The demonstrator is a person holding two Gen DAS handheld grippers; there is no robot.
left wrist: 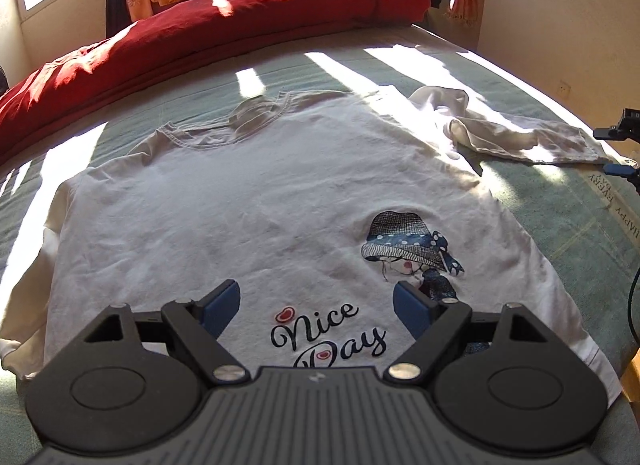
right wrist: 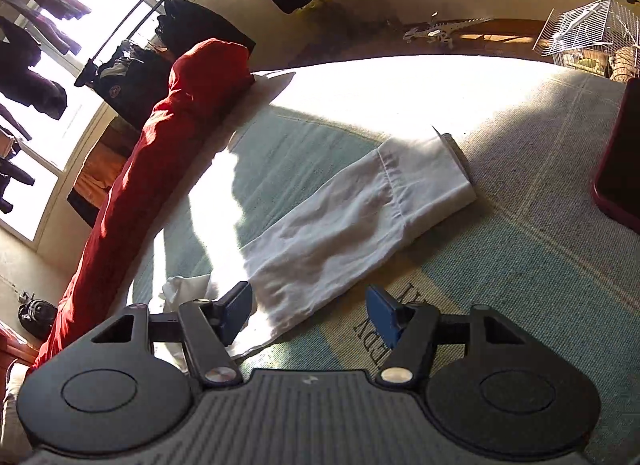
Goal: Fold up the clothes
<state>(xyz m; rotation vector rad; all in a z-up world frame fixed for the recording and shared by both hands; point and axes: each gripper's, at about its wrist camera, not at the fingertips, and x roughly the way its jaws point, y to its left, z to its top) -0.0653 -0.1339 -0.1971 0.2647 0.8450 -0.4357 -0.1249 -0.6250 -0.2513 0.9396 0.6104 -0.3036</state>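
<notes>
A white long-sleeved shirt (left wrist: 240,205) lies spread face up on the bed, printed with "Nice Day" and a girl in a blue hat. My left gripper (left wrist: 316,289) hovers open over the shirt's lower front, with nothing between its fingers. One sleeve (left wrist: 520,137) stretches out to the right, bunched at the shoulder; the right gripper's fingertips (left wrist: 618,169) show at its cuff. In the right wrist view this sleeve (right wrist: 340,225) runs away from the right gripper (right wrist: 309,293). That gripper is open, with the sleeve's near end between its blue pads, which do not press it.
A rolled red duvet (left wrist: 200,25) (right wrist: 140,185) lies along the far side of the bed. The bed cover (left wrist: 580,245) is grey-green with printed lettering. A dark red flat object (right wrist: 620,165) lies at the right edge. A wire cage (right wrist: 580,33) and hanging clothes stand beyond the bed.
</notes>
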